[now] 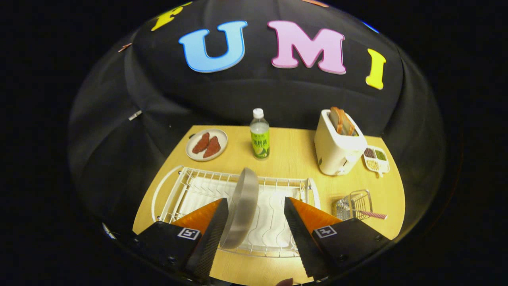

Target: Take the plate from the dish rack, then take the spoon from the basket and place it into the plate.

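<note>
A grey plate (243, 206) stands on edge in the white wire dish rack (190, 186) on the wooden table. My gripper (256, 214) is open above the rack, with the plate's rim between its two fingers, close to the left finger and apart from the right one. To the right of the rack stands a small wire basket (355, 204). A pink-handled spoon (372, 215) pokes out of it to the right.
A plate of red meat slices (206, 144) sits beyond the rack at the back left. A green-labelled bottle (259, 135) stands at the back middle. A white toaster (337, 149) with bread and a small divided dish (376, 159) are at the back right.
</note>
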Tool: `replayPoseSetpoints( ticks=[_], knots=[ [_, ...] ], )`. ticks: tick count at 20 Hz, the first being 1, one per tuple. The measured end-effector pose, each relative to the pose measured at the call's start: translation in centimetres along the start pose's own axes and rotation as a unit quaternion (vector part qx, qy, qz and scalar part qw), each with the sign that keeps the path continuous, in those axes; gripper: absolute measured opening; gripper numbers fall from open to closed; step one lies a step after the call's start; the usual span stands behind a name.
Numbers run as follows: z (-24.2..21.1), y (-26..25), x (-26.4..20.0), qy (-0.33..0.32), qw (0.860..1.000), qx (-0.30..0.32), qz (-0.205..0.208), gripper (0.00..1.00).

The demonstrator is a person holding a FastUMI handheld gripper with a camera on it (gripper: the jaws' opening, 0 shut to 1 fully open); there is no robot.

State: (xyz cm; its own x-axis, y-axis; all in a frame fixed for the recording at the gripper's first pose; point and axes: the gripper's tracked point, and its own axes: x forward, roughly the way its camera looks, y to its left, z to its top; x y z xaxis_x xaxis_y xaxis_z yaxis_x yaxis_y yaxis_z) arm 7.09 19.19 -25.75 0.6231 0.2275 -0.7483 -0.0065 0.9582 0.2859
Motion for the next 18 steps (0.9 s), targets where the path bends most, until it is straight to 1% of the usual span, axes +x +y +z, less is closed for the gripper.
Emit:
replayPoseSetpoints(
  ticks=[2, 6, 8, 9, 10, 11, 13, 15, 16, 18],
  knots=[
    [-1.7, 0.4, 2.0, 0.029, 0.999, 0.012, -0.016, 0.81],
    [-3.4, 1.3, 4.6, 0.065, 0.997, 0.005, -0.044, 0.54],
    [-2.7, 0.9, 4.7, 0.055, 0.996, -0.001, -0.077, 0.41],
    [-2.1, -0.1, 4.4, 0.047, 0.993, -0.009, -0.107, 0.36],
    [-1.4, 0.3, 3.8, 0.037, 0.993, -0.012, -0.115, 0.33],
    [-0.8, 0.5, 3.9, 0.028, 0.991, -0.028, -0.124, 0.3],
    [0.6, 1.3, 3.3, 0.011, 0.987, -0.078, -0.139, 0.29],
    [2.1, 1.6, 2.7, -0.006, 0.982, -0.114, -0.153, 0.28],
    [2.7, 2.0, 2.5, -0.017, 0.981, -0.117, -0.151, 0.28],
    [3.9, 2.4, 1.5, -0.037, 0.984, -0.103, -0.142, 0.28]
  ],
)
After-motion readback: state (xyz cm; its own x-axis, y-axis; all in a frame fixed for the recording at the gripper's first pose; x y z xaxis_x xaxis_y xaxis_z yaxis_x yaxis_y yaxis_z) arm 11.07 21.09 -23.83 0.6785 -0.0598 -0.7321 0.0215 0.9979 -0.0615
